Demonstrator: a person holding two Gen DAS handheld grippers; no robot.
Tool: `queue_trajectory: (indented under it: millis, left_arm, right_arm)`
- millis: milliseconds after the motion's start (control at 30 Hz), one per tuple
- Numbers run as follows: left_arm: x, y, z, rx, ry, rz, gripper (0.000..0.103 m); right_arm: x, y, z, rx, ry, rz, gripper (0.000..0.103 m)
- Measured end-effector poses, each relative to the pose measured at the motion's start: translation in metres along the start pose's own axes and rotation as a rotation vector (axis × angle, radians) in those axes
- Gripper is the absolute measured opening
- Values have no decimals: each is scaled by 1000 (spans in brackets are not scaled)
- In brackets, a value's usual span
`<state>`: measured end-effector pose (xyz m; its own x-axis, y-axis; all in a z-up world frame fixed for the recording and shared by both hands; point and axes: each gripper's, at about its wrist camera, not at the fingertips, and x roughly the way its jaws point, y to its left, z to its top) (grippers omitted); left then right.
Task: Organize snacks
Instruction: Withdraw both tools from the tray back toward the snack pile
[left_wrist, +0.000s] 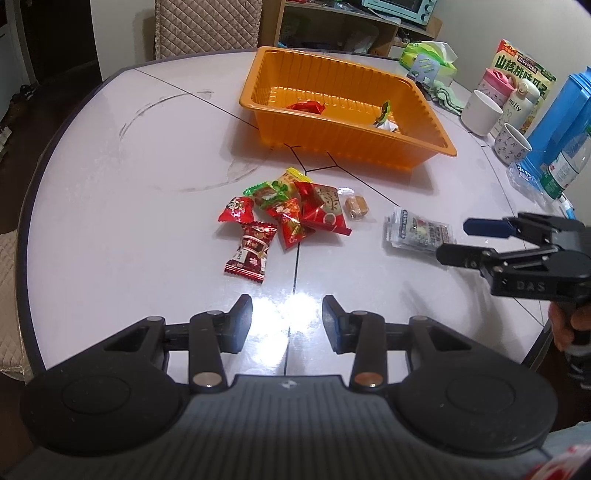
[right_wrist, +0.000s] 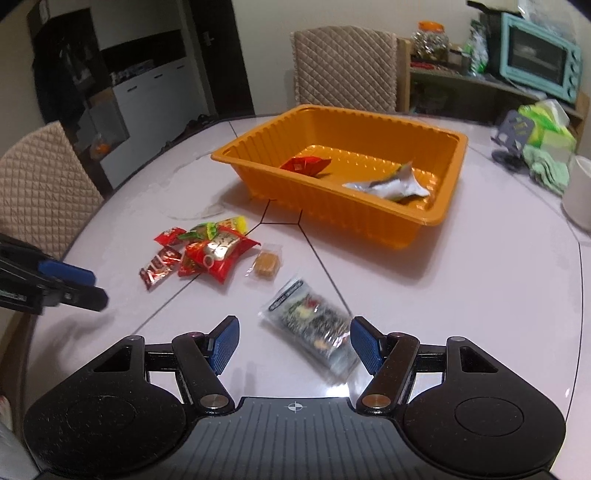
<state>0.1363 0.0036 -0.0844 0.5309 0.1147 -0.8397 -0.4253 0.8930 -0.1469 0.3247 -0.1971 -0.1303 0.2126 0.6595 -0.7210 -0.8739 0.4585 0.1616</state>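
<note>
Right gripper (right_wrist: 293, 345) spread wide over the clear-wrapped packet (right_wrist: 314, 328) near the table's front, ready to pinch it for the far orange tray (right_wrist: 424, 218); left gripper (left_wrist: 287, 323) open, idle.

left wrist: low, faces table | right wrist: nearer | shared: orange tray (left_wrist: 373, 147)

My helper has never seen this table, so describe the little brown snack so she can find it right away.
Start at the orange tray; nearer than it lies a pile of red wrappers. Just to its right, apart, lies the brown snack: a tan block in clear plastic, the only unprinted wrapper.
</note>
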Motion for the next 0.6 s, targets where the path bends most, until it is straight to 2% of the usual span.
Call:
queue_trajectory:
  millis: [200,433,600]
  left_arm:
    - [2,10,-1,-13,-2,16,37]
    - [4,21,1,-27,-4,42,37]
    - [5,27,2,-32,-4,45,37]
  right_arm:
    - [20,-2,6,-107,4,-8,67]
    - [42,-7,6,-132,56,7,67]
    - [42,-2,5,-140,90,26,67]
